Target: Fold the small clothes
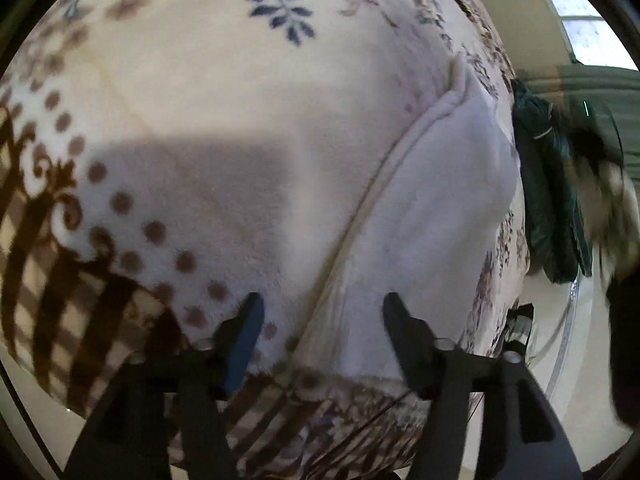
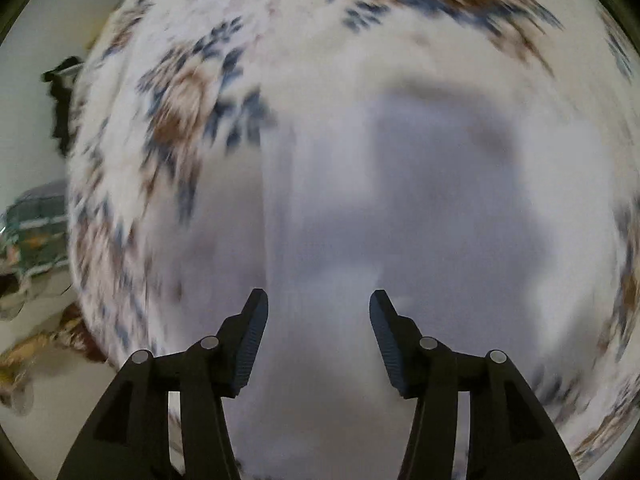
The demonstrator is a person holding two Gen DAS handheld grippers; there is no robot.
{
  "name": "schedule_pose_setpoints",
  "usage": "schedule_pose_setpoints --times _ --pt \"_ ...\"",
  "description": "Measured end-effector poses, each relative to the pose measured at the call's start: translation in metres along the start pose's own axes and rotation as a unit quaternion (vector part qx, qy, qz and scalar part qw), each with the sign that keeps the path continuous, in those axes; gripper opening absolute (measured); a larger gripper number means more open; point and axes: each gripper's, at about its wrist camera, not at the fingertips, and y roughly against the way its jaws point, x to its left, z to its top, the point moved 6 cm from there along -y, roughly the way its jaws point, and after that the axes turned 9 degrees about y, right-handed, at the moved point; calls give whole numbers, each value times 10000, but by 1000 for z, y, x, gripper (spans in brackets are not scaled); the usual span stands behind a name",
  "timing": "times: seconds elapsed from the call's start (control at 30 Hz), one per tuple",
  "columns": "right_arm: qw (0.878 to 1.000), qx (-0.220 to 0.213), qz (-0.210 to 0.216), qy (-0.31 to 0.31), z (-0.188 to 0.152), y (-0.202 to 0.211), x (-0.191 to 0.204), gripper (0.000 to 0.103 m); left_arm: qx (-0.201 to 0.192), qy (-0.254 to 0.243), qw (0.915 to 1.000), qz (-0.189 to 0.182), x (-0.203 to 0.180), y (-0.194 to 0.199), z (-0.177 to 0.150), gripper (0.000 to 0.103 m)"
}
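- Black left gripper (image 1: 322, 308) sits at the bottom middle of its view, tongs wide apart, holding nothing.
- Between them runs the hemmed edge of a pale white cloth (image 1: 440, 184), lying flat on the flowery fleece blanket (image 1: 224, 80) in the lower right of that view.
- Right gripper (image 2: 318, 306), bottom middle of its blurry view, also has tongs apart and empty, with the cloth just ahead.
- A dark green garment (image 1: 548, 200) hangs at the right edge.
- I think grabbing comes now: each gripper must pinch an edge, then fold it over.
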Motion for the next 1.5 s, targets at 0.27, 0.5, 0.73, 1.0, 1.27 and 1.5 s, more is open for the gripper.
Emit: schedule_pose_setpoints --times 0.27,0.5,0.73,1.0,1.27,1.5 --pt "9804 1161 692 -1431 -281 -91 -66 55 209 -535 9974 424 -27 -26 -10 61" --pt "9678 194 1168 -2220 -365 -99 -77 3 247 -1051 9879 1113 -36 -39 -19 59" --pt "9726 93 1119 -2037 -403 -77 -61 2 26 -1343 9817 1350 -39 -30 -15 53" --pt "9680 238 1052 -2267 -410 -105 -51 2 -227 -1496 9799 1301 -41 -16 -17 4" --pt "9674 436 981 -2294 -419 -109 -26 2 -172 -1383 9820 1278 -27 -15 -8 4" --pt "9744 893 863 -1872 -387 -152 -4 9 339 -1033 9876 1131 -17 -25 1 36"
